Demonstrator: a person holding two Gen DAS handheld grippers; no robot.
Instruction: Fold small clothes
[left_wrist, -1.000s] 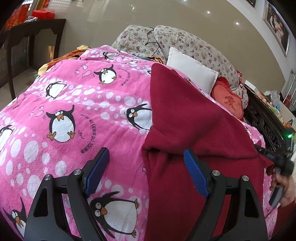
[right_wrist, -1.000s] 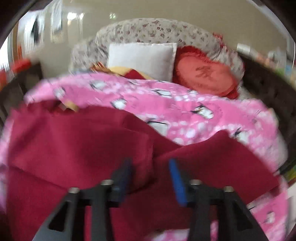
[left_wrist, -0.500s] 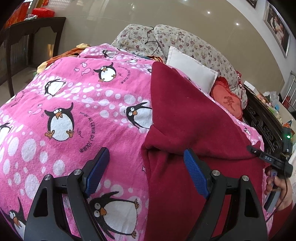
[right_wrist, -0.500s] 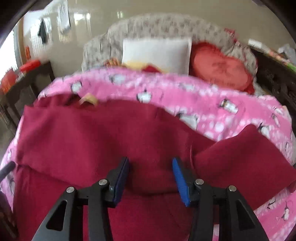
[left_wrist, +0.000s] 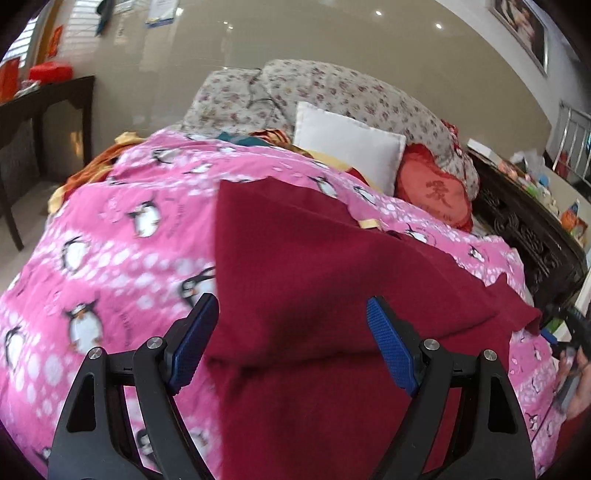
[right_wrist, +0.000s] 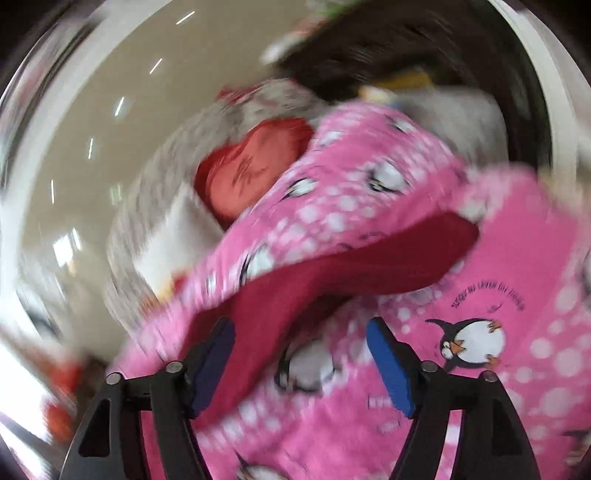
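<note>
A dark red garment (left_wrist: 332, 280) lies spread on the pink penguin blanket (left_wrist: 122, 251), its near part doubled into a fold. My left gripper (left_wrist: 291, 332) hovers open above that fold, with nothing pinched between its blue pads. The right gripper (left_wrist: 569, 328) shows at the far right edge of the left wrist view, held by a hand (left_wrist: 580, 387). The right wrist view is blurred and tilted. There a corner of the red garment (right_wrist: 351, 269) runs down between the fingers of my right gripper (right_wrist: 301, 349). Its jaws are opening, and the pads do not press on the cloth.
A white pillow (left_wrist: 347, 147), a red heart cushion (left_wrist: 436, 195) and a floral bolster (left_wrist: 332, 96) sit at the head of the bed. A dark carved bed frame (left_wrist: 532, 236) runs along the right. A dark side table (left_wrist: 40, 107) stands at the left.
The right gripper's jaws have spread apart while it swung fast to the right and rolled, off the middle of the garment. The left gripper has risen and pulled back a little, still open.
</note>
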